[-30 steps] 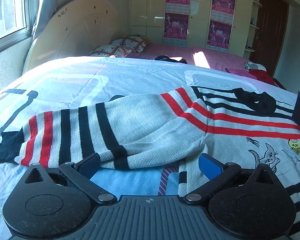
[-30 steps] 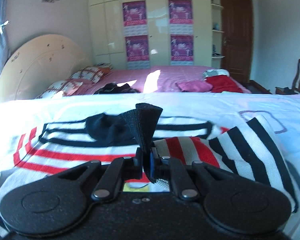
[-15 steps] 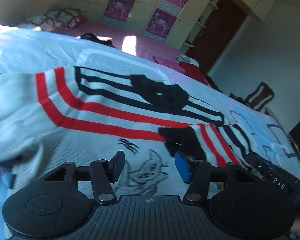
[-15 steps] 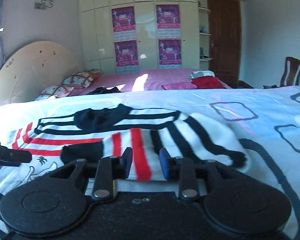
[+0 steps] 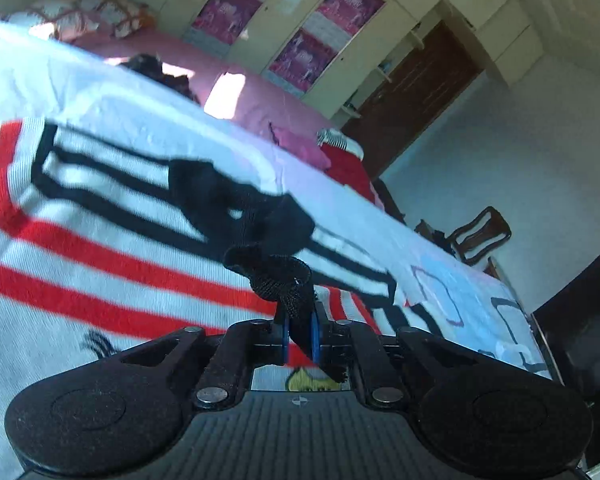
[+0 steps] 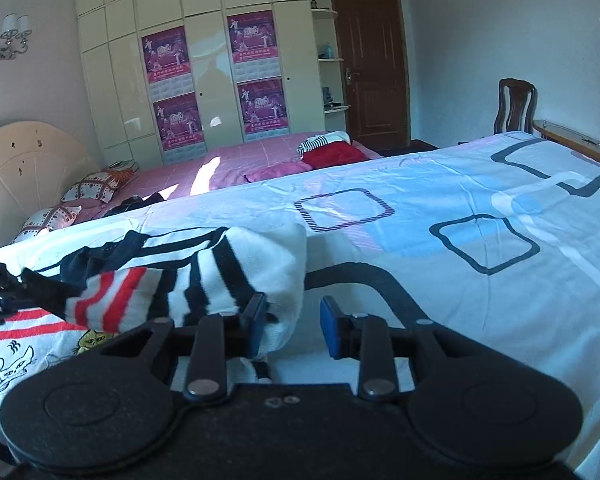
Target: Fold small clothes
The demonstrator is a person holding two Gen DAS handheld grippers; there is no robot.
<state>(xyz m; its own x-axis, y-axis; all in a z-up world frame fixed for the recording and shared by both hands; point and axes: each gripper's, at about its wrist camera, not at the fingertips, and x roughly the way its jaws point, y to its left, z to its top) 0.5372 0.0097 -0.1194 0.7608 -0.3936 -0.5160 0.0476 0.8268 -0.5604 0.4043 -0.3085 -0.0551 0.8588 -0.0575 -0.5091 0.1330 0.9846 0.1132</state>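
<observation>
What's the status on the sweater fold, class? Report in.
Left gripper shut on black cuff. Right gripper open, beside folded-over sleeve. Sweater flat on bed, sleeve across body. Nothing in the way.

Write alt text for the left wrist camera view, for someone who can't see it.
The left claw is shut on the black cuff of a striped sweater, lifting it over the garment spread on a pale blue bedspread. Behind are a pink bed, a postered wardrobe and a dark door.
</observation>
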